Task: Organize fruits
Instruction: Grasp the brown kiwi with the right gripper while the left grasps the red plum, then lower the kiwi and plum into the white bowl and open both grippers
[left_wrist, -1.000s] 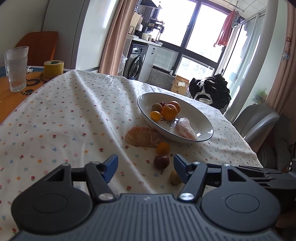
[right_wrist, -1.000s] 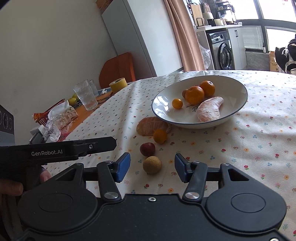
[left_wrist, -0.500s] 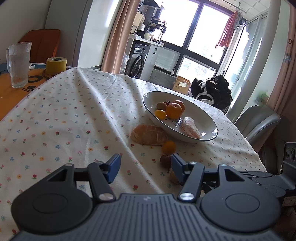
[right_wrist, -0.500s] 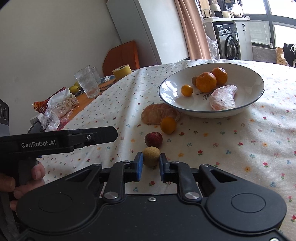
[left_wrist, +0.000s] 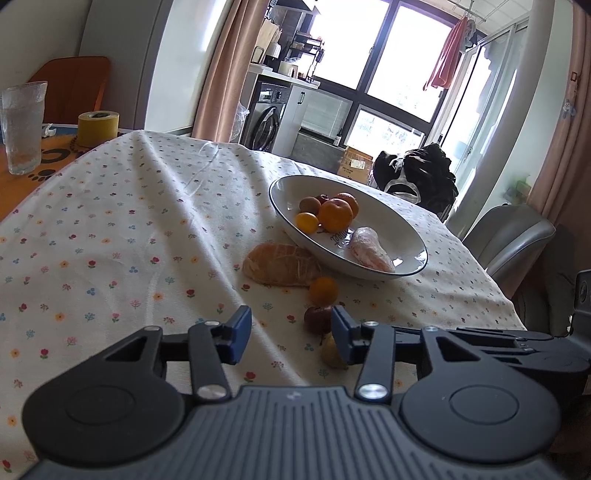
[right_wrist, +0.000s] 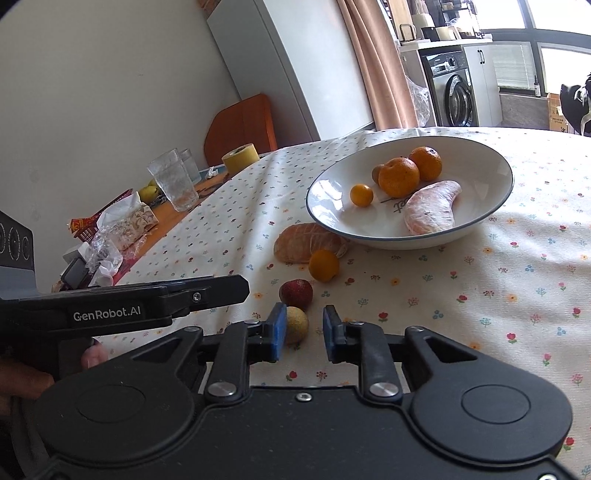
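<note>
A white bowl (left_wrist: 399, 229) (right_wrist: 332, 206) holds two mandarins, a small kumquat, a brown fruit and a peeled pink segment (right_wrist: 430, 212). On the flowered cloth in front of it lie a peeled mandarin (left_wrist: 280, 264) (right_wrist: 306, 242), a small orange fruit (left_wrist: 323, 291) (right_wrist: 324, 266), a dark red fruit (left_wrist: 317, 319) (right_wrist: 295, 291) and a tan round fruit (left_wrist: 330, 354) (right_wrist: 298, 325). My right gripper (right_wrist: 304, 330) is low over the cloth, jaws narrow but apart. The tan fruit sits just past the tips against the left pad, with a gap on its right. My left gripper (left_wrist: 290, 332) is open and holds nothing, with the red fruit by its right finger.
A water glass (left_wrist: 22, 125) (right_wrist: 173, 181), a yellow tape roll (left_wrist: 98, 127) and snack packets (right_wrist: 122, 221) stand on the bare wood at the left. A grey chair (left_wrist: 509, 236) is beyond the table's right edge. A hand (right_wrist: 92, 358) holds the left gripper.
My right gripper's jaws went from wide open to narrow as it moved down to the tan fruit. The left gripper shifted slightly and stayed open. No fruit has moved.
</note>
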